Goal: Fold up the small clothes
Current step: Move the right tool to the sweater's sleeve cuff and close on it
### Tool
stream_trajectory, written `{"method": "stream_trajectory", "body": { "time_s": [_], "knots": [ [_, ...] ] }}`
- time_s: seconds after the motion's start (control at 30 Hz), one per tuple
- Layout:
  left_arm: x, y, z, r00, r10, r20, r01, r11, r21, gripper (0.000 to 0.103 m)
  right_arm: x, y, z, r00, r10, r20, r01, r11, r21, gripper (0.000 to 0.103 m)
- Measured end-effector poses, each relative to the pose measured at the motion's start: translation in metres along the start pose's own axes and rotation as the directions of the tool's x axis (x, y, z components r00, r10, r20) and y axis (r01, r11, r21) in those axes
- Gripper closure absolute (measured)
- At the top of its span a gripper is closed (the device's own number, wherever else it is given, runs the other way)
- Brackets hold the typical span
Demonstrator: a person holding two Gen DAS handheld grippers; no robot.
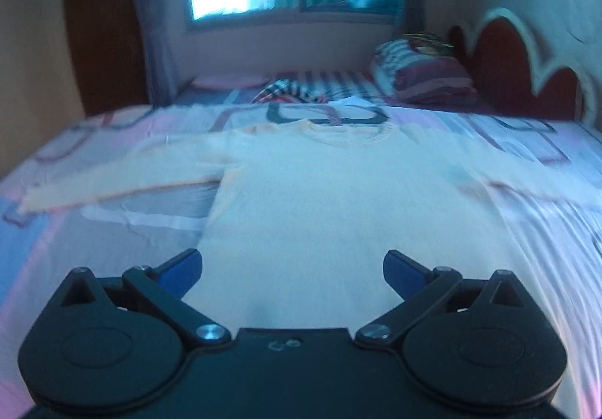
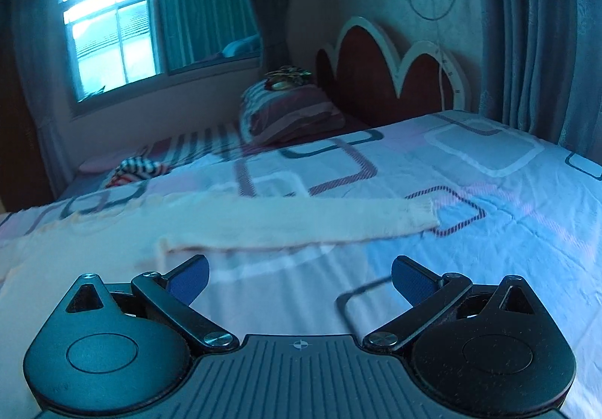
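Your left gripper [image 1: 292, 268], jaws spread and empty, sits at the hem of the cream sweater [image 1: 338, 201] lying flat on the bed [image 1: 545, 231], collar toward the far edge. Your right gripper [image 2: 300, 278], also spread and empty, is nearer the right sleeve [image 2: 320, 223], which runs crosswise just ahead.

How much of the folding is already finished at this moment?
Done: the cream sweater lies spread flat on the bed, both sleeves out. In hand: nothing; the left gripper and the right gripper are open and empty above it. Left: every fold, sleeves and body; no fold shows yet.
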State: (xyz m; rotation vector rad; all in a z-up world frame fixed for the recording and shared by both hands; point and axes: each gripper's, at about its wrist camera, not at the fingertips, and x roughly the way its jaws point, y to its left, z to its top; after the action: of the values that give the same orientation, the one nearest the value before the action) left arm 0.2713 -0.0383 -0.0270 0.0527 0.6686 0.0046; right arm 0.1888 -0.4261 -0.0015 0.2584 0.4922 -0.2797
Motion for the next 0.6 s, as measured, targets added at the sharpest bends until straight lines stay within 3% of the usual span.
{"method": "stream_trajectory", "body": {
  "time_s": [0.1, 0.17, 0.23, 0.33, 0.4, 0.47, 0.6],
  "knots": [
    [0.031, -0.004, 0.014, 1.000, 0.022, -0.016, -0.022, 1.000, -0.008, 0.013, 0.039, -0.026, 0.012, 1.000, -0.030, -0.008, 0.031, 0.998, 0.054, 0.003],
    [0.046, -0.007, 0.022, 1.000, 0.019, -0.020, -0.019, 1.000, -0.011, 0.019, 0.063, -0.043, 0.017, 0.999, -0.046, -0.025, 0.047, 0.996, 0.075, 0.036],
    [0.059, -0.010, 0.029, 0.999, 0.032, -0.015, -0.032, 0.999, -0.007, 0.022, 0.085, -0.061, 0.019, 0.997, -0.055, -0.057, 0.062, 0.991, 0.117, 0.037],
    [0.072, -0.014, 0.036, 1.000, 0.014, -0.028, -0.014, 1.000, -0.001, 0.039, 0.106, -0.085, 0.019, 0.995, -0.077, -0.068, 0.088, 0.980, 0.176, 0.038],
    [0.079, -0.017, 0.039, 0.999, 0.012, -0.049, -0.012, 1.000, 0.004, 0.041, 0.120, -0.102, 0.018, 0.992, -0.089, -0.086, 0.106, 0.969, 0.225, 0.040],
    [0.084, -0.021, 0.039, 0.998, 0.015, -0.064, -0.014, 1.000, 0.025, 0.041, 0.135, -0.120, 0.015, 0.990, -0.082, -0.119, 0.114, 0.948, 0.297, 0.055],
    [0.093, -0.026, 0.039, 0.995, 0.023, -0.094, -0.018, 0.998, 0.055, 0.037, 0.152, -0.149, 0.008, 0.990, -0.052, -0.134, 0.105, 0.897, 0.430, 0.065]
  ]
}}
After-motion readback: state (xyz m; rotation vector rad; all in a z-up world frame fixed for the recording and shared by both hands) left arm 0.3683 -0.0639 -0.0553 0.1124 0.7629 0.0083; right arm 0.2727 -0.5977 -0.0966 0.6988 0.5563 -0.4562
